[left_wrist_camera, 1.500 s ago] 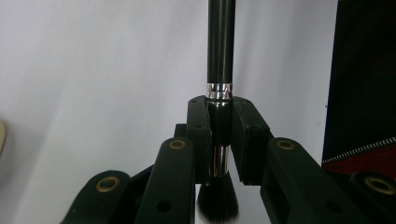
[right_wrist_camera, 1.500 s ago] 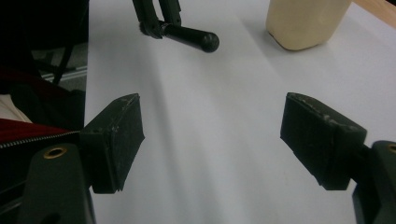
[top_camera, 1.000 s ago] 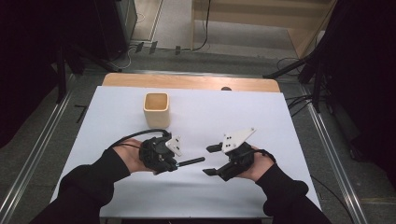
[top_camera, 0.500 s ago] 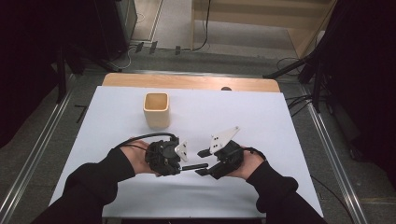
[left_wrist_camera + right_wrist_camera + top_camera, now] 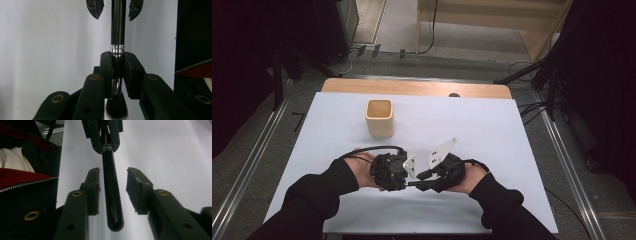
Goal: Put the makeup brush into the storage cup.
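A white table (image 5: 512, 130) holds a tan cup (image 5: 379, 117) far from the hands. The left gripper (image 5: 117, 72) squeezes a black brush (image 5: 118, 30) tight near its bristles, low over the table's near side. The right gripper (image 5: 113, 187) has just been closing, its jaws on both sides of the handle but not touching yet.

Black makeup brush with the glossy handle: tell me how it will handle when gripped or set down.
The black makeup brush looks stiff, staying straight though clamped near one end. Its glossy handle may slip between pads. Round, it would probably roll on the white table.
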`<action>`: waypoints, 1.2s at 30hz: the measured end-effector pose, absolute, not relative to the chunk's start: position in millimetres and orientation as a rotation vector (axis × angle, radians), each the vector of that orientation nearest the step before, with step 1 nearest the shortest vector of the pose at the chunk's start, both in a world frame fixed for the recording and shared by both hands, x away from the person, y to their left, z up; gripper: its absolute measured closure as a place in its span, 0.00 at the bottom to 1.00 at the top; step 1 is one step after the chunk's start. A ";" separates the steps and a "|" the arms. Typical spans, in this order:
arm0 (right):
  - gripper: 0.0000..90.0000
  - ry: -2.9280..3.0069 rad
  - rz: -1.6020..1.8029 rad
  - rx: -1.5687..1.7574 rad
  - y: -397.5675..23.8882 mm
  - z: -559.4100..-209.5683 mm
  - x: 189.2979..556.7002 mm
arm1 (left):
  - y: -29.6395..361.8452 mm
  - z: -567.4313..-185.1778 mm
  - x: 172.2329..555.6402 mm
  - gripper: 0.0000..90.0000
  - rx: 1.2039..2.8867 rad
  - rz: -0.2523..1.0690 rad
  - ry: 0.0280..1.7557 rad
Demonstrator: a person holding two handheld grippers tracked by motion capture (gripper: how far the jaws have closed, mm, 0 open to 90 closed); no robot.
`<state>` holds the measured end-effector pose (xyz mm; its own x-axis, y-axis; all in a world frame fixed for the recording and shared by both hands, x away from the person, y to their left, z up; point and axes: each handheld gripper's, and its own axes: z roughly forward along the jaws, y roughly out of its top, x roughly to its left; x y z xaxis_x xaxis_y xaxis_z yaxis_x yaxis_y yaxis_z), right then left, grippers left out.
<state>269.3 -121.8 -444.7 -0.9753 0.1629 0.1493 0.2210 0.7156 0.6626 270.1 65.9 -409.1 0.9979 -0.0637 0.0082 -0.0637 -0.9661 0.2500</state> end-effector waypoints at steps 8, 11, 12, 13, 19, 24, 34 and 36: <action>0.78 -2.818 -1.059 -0.304 -115.9 -448.7 269.0 | 63.3 -410.3 267.9 0.88 2.897 0.007 -0.136; 0.81 -2.817 -1.041 -0.301 -114.4 -449.8 269.1 | 62.6 -410.4 267.8 0.88 2.897 0.001 -0.136; 0.82 -2.813 -1.035 -0.307 -113.3 -451.0 268.7 | 62.7 -410.9 267.8 0.88 2.900 0.004 -0.135; 0.83 -2.814 -1.033 -0.307 -113.1 -451.2 268.6 | 62.7 -410.9 267.8 0.88 2.900 0.004 -0.135; 0.87 -2.805 -1.044 -0.287 -112.1 -452.1 268.5 | 63.3 -411.1 268.8 0.88 2.906 -0.014 -0.132; 0.87 -2.797 -1.038 -0.283 -112.4 -453.1 269.0 | 62.5 -411.5 268.3 0.88 2.910 -0.018 -0.128; 0.87 -2.796 -1.044 -0.293 -112.5 -454.0 267.7 | 62.9 -411.5 269.5 0.88 2.911 -0.034 -0.134; 0.88 -2.800 -1.045 -0.291 -112.6 -454.2 267.6 | 63.0 -411.5 269.8 0.87 2.909 -0.036 -0.135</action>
<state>267.6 -112.6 -454.2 -0.9717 0.1314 0.1965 0.2280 0.7402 0.6325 269.8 63.0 -411.5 0.9954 -0.0944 -0.0136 -0.0889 -0.9697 0.2277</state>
